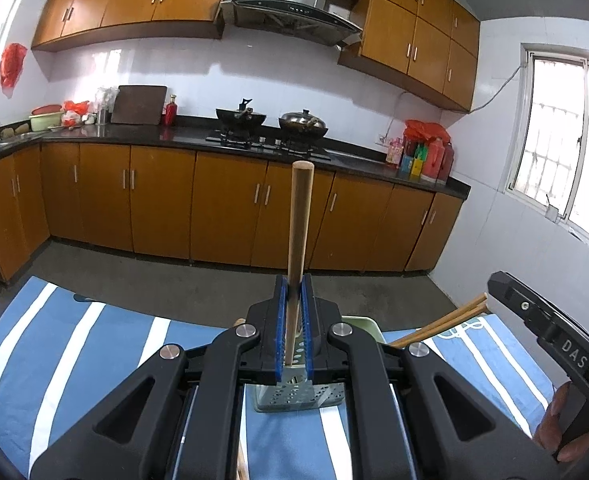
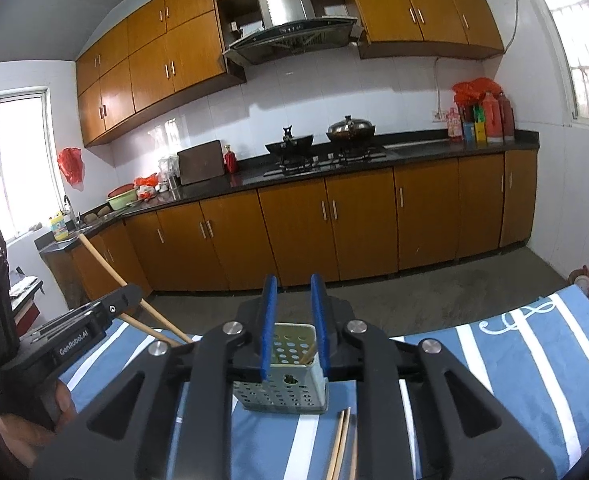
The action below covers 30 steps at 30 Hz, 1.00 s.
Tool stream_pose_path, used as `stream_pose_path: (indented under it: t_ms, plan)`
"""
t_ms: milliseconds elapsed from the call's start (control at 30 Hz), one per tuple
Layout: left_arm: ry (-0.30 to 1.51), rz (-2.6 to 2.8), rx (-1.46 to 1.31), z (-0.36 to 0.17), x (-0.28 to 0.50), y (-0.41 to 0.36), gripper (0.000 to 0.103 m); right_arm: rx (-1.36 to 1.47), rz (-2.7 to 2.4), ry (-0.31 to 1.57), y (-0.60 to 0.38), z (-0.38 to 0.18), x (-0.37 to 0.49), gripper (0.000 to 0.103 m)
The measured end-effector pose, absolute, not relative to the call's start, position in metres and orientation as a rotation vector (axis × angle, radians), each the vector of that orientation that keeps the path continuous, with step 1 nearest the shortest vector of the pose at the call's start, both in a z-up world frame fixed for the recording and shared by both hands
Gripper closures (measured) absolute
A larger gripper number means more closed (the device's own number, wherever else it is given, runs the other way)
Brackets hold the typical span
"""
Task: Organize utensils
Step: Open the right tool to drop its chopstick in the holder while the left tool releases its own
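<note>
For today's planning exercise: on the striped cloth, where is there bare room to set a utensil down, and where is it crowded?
Free: the striped cloth to the right of the perforated holder, out to the cloth's far edge, and the stripes left of the left gripper. Crowded: around the holder, where the right gripper straddles it, loose chopsticks lie beside it, and the left gripper holds a wooden handle.

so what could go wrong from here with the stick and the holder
The left gripper pinches the wooden stick low, with most of it above the jaws, so it may pivot or slip. The perforated metal holder stands between the open right gripper fingers, ungripped, so a push could tip it.
</note>
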<state>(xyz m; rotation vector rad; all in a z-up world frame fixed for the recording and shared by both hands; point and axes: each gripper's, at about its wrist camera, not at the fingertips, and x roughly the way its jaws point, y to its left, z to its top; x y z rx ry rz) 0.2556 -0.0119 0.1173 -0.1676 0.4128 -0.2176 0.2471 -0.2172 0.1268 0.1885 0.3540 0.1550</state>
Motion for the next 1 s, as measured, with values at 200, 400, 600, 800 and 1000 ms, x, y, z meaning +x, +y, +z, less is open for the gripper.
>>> stream_pose_path:
  t_ms: [200,400,600,800,1000]
  plan:
    - [0.416,-0.222,-0.164,0.12,0.256,-0.017,0.095,0.192,0.144,0.337,-0.224,0.13,0.235,0.083]
    - [0.435,-0.223,-0.168,0.113,0.271,-0.028,0.095,0.192,0.136,0.341,-0.226,0.127,0.229,0.083]
    - [0.38,-0.201,-0.151,0.126,0.262,-0.031,0.057,0.202,0.108,0.338,-0.238,0.125,0.223,0.083]
    - [0.388,-0.2,-0.149,0.131,0.263,-0.033,0.057,0.208,0.107,0.34,-0.24,0.122,0.219,0.083]
    - [0.363,-0.203,-0.163,0.143,0.241,-0.016,0.057,0.191,0.092,0.349,-0.247,0.111,0.199,0.074]
